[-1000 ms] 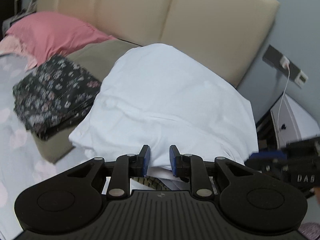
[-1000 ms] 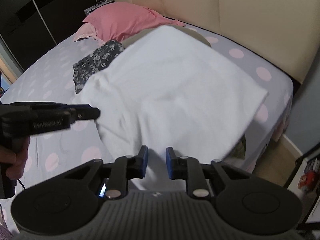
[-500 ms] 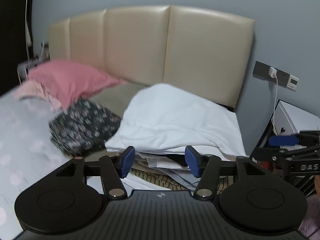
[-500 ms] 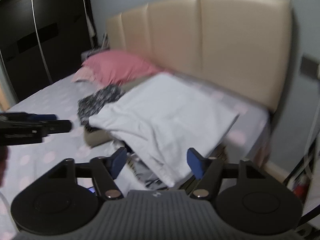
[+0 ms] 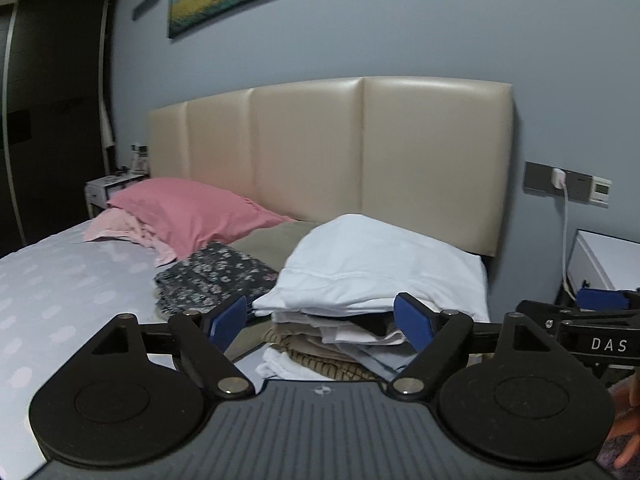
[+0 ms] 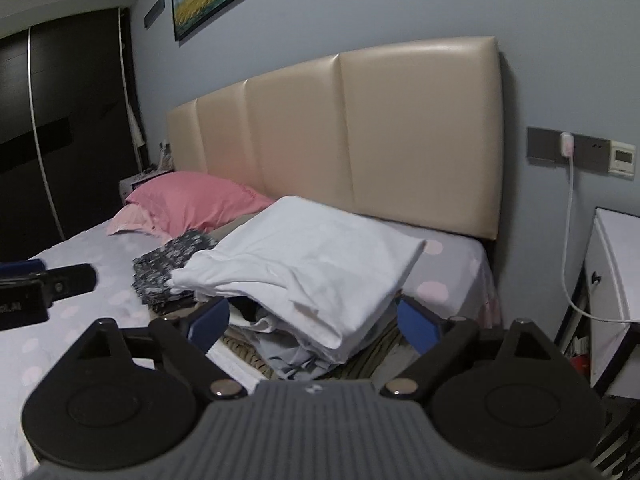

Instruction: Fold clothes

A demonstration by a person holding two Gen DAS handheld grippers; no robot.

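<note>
Both spread wide, gripping nothing: left gripper (image 5: 322,318), right gripper (image 6: 314,320). Just ahead, between the blue fingers: folded white garment (image 5: 376,268) topping a stack of clothes (image 5: 340,346). Left of that, floral garment (image 5: 212,276), pink pillow (image 5: 188,210); beyond, beige headboard (image 5: 360,152). "DAS" readable on the right gripper's side.

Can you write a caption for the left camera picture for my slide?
Open left tool facing a folded white garment atop a pile of clothes on the bed.
</note>
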